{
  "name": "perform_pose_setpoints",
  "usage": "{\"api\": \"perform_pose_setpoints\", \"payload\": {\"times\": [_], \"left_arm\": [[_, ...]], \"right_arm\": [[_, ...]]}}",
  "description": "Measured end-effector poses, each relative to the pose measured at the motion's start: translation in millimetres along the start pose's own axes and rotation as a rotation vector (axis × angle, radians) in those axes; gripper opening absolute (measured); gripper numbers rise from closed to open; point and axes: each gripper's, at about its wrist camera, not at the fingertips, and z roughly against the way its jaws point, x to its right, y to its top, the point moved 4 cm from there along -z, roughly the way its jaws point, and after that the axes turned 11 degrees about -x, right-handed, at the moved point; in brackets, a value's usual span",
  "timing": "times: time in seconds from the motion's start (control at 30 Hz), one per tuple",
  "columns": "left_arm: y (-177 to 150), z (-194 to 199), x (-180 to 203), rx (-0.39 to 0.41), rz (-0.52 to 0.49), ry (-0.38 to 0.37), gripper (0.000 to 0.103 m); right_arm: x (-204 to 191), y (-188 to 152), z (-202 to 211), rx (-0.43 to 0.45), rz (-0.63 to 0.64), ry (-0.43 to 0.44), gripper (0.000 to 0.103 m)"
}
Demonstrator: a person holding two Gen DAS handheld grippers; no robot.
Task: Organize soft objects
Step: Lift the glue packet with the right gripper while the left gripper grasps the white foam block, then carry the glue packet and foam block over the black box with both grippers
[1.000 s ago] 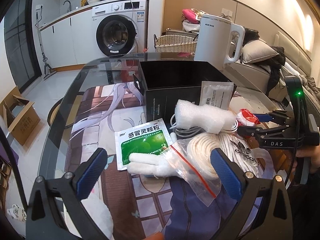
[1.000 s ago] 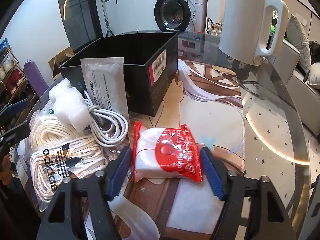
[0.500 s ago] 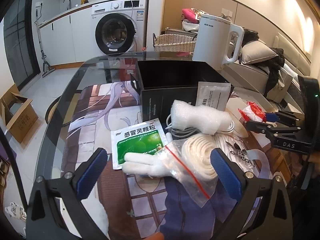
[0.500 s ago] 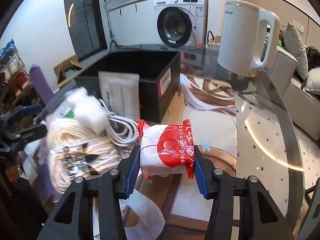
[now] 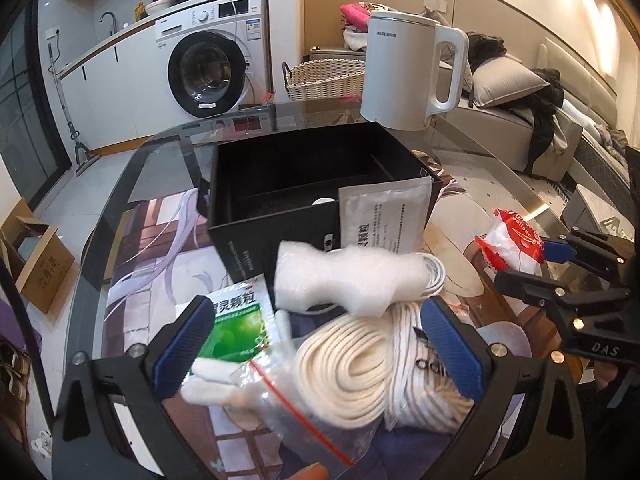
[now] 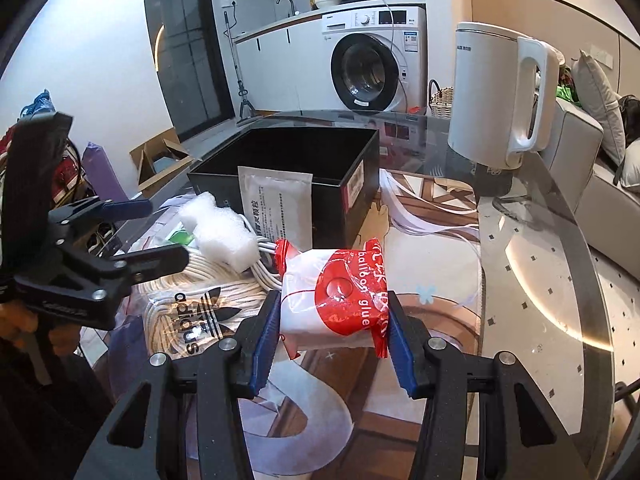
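Right of the black box (image 6: 304, 168), near its front corner, your right tongs (image 6: 334, 320) had closed on the red-and-white balloon glue packet (image 6: 336, 296). Both blue pads pressed its sides. Packet looked raised off the counter (image 6: 540, 280), though the wrist view alone could not confirm clearance.

Left tongs (image 5: 320, 344) stood wide and empty, poised over the heap in front of the box: bagged white rope coil (image 5: 352, 364), foam wrap piece (image 5: 344, 276), green sachet (image 5: 236, 320), white glove (image 5: 208, 380). White cable (image 6: 268, 264) lay under the foam. Silver sachet (image 5: 384, 216) leaned upright against the box's front wall.

Box interior appeared nearly bare; one small pale thing showed on its floor, too small to name.

Step in hand, by my reading: carrying the packet to the box, first of the soft items.

Next move called for lifting the packet above the box's near rim, moving it back over the opening, then spreading the pads. Crinkled wrapper could slip, so grip wanted to stay firm until past the rim. Kettle (image 6: 500, 96) stood behind and right of the box, well apart.
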Motion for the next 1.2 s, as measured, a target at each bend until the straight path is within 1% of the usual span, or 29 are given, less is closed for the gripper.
{"api": "perform_pose_setpoints", "payload": {"times": [0.17, 0.3, 0.43, 0.5, 0.53, 0.57, 0.63, 0.73, 0.9, 1.2], "left_arm": [[8, -16, 5, -0.040, -0.031, 0.035, 0.103], [9, -26, 5, -0.071, -0.035, 0.053, 0.103], [11, -26, 8, -0.052, -0.046, 0.040, 0.101], [11, -26, 8, -0.049, -0.048, 0.013, 0.088], [11, -27, 7, -0.055, -0.049, -0.002, 0.078], [10, -28, 7, -0.063, -0.050, -0.007, 0.074], [9, -27, 6, -0.056, -0.057, -0.010, 0.072], [7, -23, 3, -0.044, -0.055, -0.031, 0.072], [2, -15, 0, -0.024, -0.043, -0.020, 0.071], [0, 12, -12, 0.056, 0.004, -0.010, 0.071]], "right_arm": [[7, -2, 1, 0.005, -0.011, 0.010, 0.050], [8, -2, 2, 0.005, -0.011, 0.015, 0.050], [7, -3, 1, 0.002, -0.007, 0.016, 0.050], [7, -2, 0, -0.001, -0.005, 0.015, 0.050], [7, -2, -1, -0.002, -0.004, 0.015, 0.050], [7, -2, -1, -0.002, -0.003, 0.014, 0.050], [7, -2, -2, -0.004, -0.002, 0.012, 0.050], [7, -2, -3, -0.003, 0.000, 0.014, 0.050], [6, 0, -4, 0.002, 0.004, 0.011, 0.050], [-2, 3, 0, 0.020, 0.023, 0.011, 0.050]]}}
